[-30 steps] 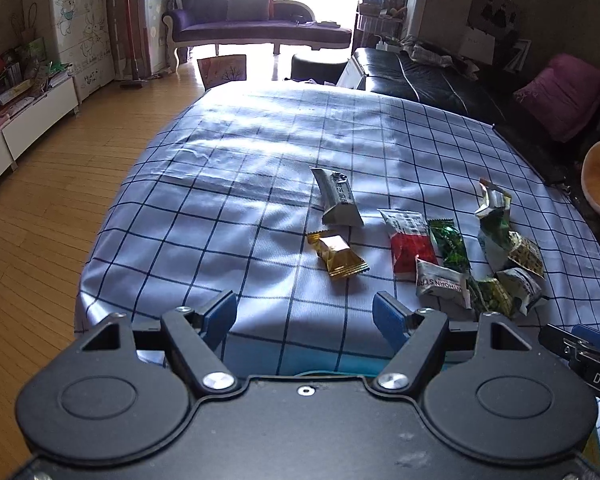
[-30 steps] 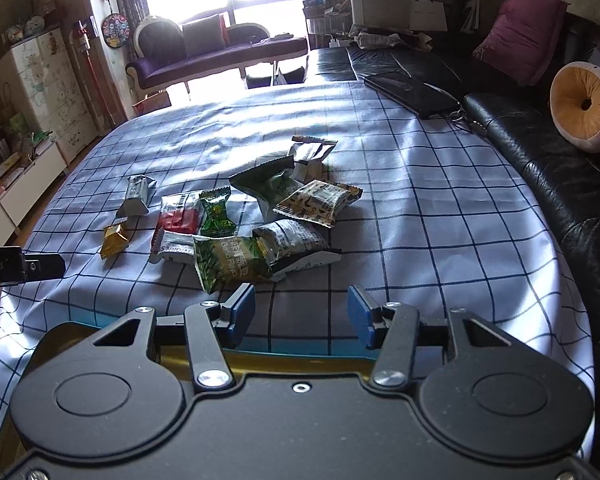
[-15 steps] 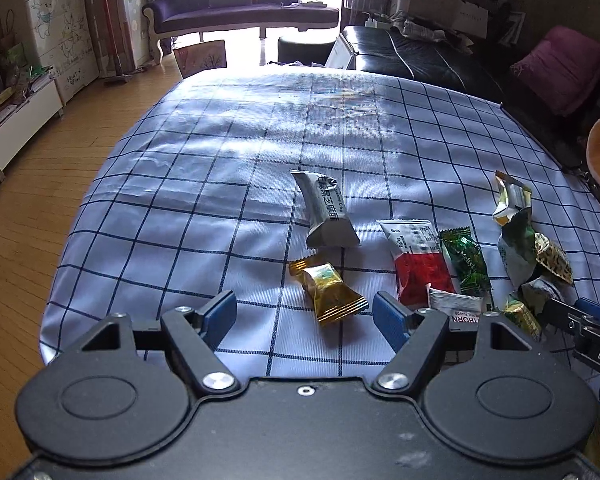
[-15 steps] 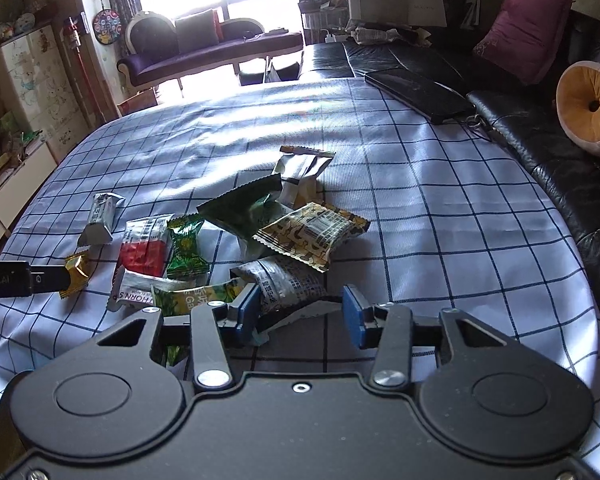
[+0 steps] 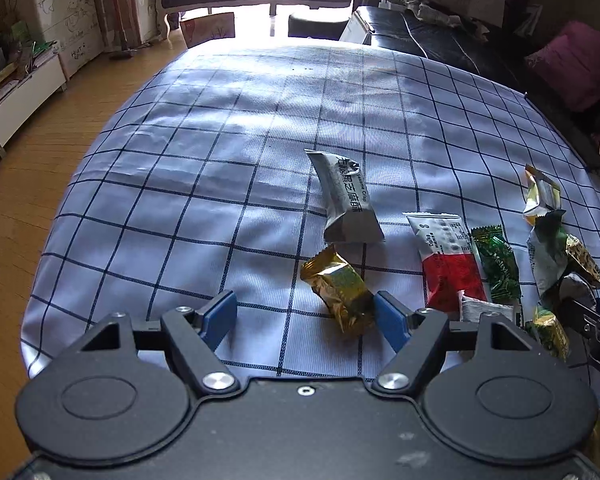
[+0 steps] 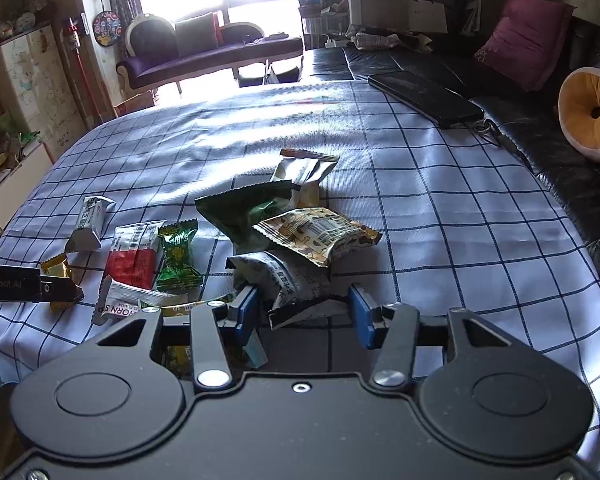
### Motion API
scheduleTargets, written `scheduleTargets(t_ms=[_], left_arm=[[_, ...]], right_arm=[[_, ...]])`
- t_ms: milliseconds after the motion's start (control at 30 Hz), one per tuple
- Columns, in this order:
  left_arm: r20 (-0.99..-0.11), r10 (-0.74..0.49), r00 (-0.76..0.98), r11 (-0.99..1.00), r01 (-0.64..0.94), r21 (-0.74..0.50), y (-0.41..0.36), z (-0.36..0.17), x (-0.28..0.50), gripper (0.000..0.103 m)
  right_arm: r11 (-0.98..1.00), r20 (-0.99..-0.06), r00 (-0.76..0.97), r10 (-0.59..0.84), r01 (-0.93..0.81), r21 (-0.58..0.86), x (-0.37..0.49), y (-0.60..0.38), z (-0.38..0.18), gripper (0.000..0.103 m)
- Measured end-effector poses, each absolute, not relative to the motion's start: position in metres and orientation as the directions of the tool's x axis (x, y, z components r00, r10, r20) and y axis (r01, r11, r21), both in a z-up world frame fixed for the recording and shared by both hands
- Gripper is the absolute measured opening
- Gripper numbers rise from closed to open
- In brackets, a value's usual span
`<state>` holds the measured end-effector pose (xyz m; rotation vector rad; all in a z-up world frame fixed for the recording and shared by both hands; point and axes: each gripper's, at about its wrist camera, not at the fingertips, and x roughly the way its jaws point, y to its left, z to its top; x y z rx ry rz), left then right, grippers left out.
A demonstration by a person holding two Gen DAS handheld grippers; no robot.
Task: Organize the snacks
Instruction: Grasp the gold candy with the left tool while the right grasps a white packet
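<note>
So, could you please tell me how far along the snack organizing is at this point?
Nothing looks sorted yet: the packets still lie scattered on the checked cloth. In hand: the left gripper is open around the gold candy, and the right gripper's jaws are opening around the grey packet. Neither is lifted. Every snack remains to be arranged.

I cannot read most wrapper print. The right tool body hides the near end of the grey packet and a yellow-green packet. The left tool hides the near tabletop edge.
</note>
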<state>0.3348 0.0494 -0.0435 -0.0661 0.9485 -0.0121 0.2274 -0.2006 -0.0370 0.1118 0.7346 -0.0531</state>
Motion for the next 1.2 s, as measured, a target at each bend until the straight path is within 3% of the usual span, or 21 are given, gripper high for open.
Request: scheduleTargets(t_ms=[300,1033,1200], left_arm=[[-0.810,-0.020,0.586,1.000,0.005,-0.021,0.038,-0.053,0.337,0.089],[-0.798,-0.040,0.601,0.999,0.011,-0.042,0.039,-0.057,0.334,0.094],[-0.794,-0.047,0.606,0.999,0.010,-0.052,0.041,-0.057,0.333,0.094]], right_arm=[[0.990,-0.663,0.748,-0.002,0.096,0.105,0.222,-0.205,-0.036,0.058],[0.995,-0.674,0.737,0.049,0.019,0.093,0.252,-0.200,-0.042,0.058],[1.000,-0.661,0.750,0.022,-0.007,0.025,0.250,-0.191,-0.046,0.059]])
